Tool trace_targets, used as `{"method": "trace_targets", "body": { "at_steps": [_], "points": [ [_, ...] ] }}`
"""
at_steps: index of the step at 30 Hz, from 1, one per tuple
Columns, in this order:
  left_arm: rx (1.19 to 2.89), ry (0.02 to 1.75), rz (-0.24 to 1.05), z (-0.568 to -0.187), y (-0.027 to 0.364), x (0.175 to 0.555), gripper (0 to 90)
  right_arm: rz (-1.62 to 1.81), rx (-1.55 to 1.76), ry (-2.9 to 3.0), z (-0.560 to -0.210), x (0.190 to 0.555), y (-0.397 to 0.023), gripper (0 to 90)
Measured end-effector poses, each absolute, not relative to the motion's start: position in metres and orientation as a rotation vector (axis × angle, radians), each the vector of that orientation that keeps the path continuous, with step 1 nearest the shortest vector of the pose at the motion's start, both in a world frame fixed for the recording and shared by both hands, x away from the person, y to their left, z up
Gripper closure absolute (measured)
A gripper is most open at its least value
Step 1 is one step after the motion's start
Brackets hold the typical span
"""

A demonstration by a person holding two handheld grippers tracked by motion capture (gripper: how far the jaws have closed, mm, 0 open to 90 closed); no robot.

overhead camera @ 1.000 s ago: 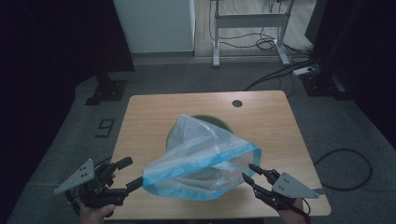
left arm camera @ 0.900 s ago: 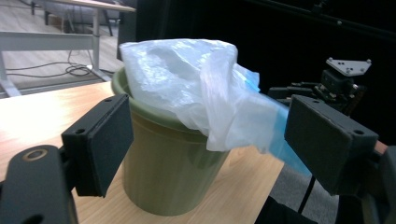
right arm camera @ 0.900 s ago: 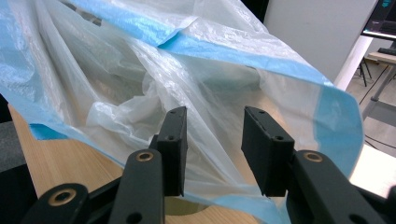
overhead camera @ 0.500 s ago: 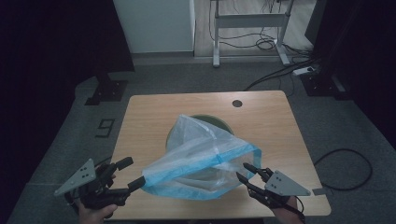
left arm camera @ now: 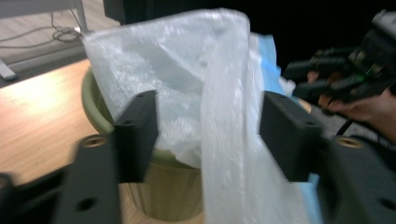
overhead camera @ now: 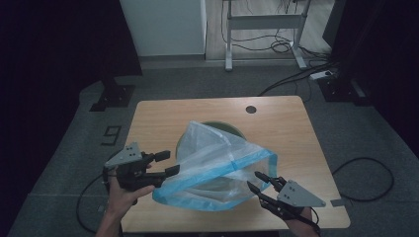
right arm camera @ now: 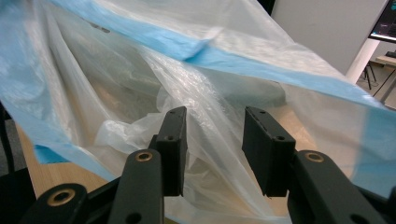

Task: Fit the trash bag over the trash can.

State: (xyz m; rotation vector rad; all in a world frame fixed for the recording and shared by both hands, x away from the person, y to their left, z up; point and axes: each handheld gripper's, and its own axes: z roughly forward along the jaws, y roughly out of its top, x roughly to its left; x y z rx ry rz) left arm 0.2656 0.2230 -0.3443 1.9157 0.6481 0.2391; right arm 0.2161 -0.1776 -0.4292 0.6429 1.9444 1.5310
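Left gripper (overhead camera: 167, 164) at the table's (overhead camera: 163, 116) near-left edge: jaws just closing around the plastic bag (overhead camera: 217, 163), not pressing. Bag drapes the green bin (overhead camera: 225, 127). Right gripper (overhead camera: 258, 180): half open, empty, against the film.

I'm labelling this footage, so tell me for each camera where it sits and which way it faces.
High view: above the person's side, looking forward and down on the table; forearms, left gripper, right gripper show.
Left gripper view: rides the left gripper, facing the plastic bag and green bin; its jaws have just been closing, bag between them.
Right gripper view: rides the right gripper, facing into the bag.
All three share the bag.
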Motion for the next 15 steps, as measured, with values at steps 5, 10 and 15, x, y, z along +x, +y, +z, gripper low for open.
{"method": "trace_targets", "body": {
  "at_steps": [5, 10, 15],
  "points": [
    [1.931, 0.646, 0.227, -0.352, 0.22, 0.27, 68.1, 1.537, 0.64, 1.923, -0.425, 0.215, -0.18, 58.6],
    [1.93, 0.679, 0.224, -0.358, 0.223, 0.276, 88.0, 1.525, 0.659, 1.871, -0.416, 0.216, -0.189, 53.4],
    [1.891, 0.695, 0.238, -0.36, 0.227, 0.28, 89.8, 1.504, 0.768, 1.798, -0.412, 0.227, -0.205, 44.4]
  ]
}}
